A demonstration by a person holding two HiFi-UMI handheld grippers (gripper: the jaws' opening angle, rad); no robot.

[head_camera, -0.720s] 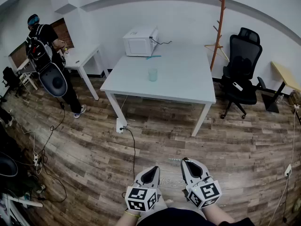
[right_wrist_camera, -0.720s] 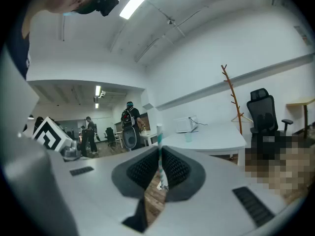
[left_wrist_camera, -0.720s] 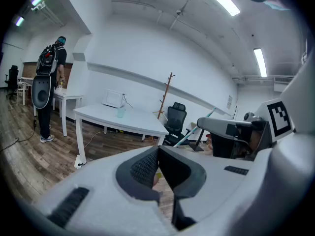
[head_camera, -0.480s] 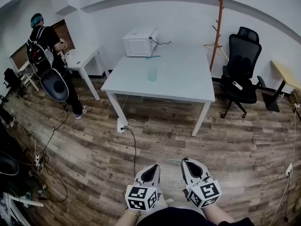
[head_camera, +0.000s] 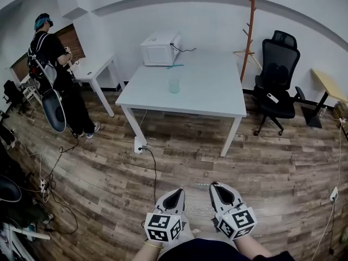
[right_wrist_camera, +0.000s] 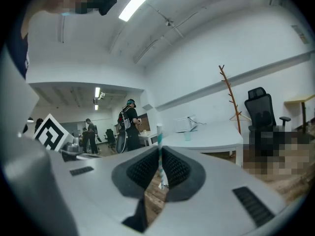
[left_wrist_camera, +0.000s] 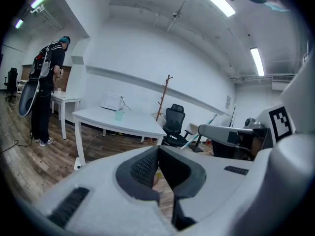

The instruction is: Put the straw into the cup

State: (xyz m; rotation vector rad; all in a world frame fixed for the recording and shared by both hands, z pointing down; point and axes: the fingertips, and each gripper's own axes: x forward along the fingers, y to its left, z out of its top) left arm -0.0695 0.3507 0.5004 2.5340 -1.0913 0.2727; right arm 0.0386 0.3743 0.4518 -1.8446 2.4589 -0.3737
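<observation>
A clear greenish cup (head_camera: 174, 86) stands on the white table (head_camera: 212, 99) across the room; it also shows small in the left gripper view (left_wrist_camera: 119, 114) and the right gripper view (right_wrist_camera: 187, 136). My right gripper (head_camera: 215, 186) is shut on a teal-and-white striped straw (right_wrist_camera: 159, 154), which stands upright between its pads. In the head view the straw (head_camera: 202, 185) is a thin pale line beside the right jaws. My left gripper (head_camera: 176, 193) is held low next to the right one, its jaws shut with nothing between them. Both grippers are over the wooden floor, far from the table.
A microwave (head_camera: 159, 49) and a thin blue item (head_camera: 176, 66) sit at the table's far end. A black office chair (head_camera: 277, 86) and a wooden coat stand (head_camera: 249, 31) are to its right. A person with a backpack (head_camera: 54, 86) stands at left by a small table. Cables (head_camera: 152, 162) cross the floor.
The person at left has shifted a little further left and turned. Both grippers stay in the same place, the straw still in the right one.
</observation>
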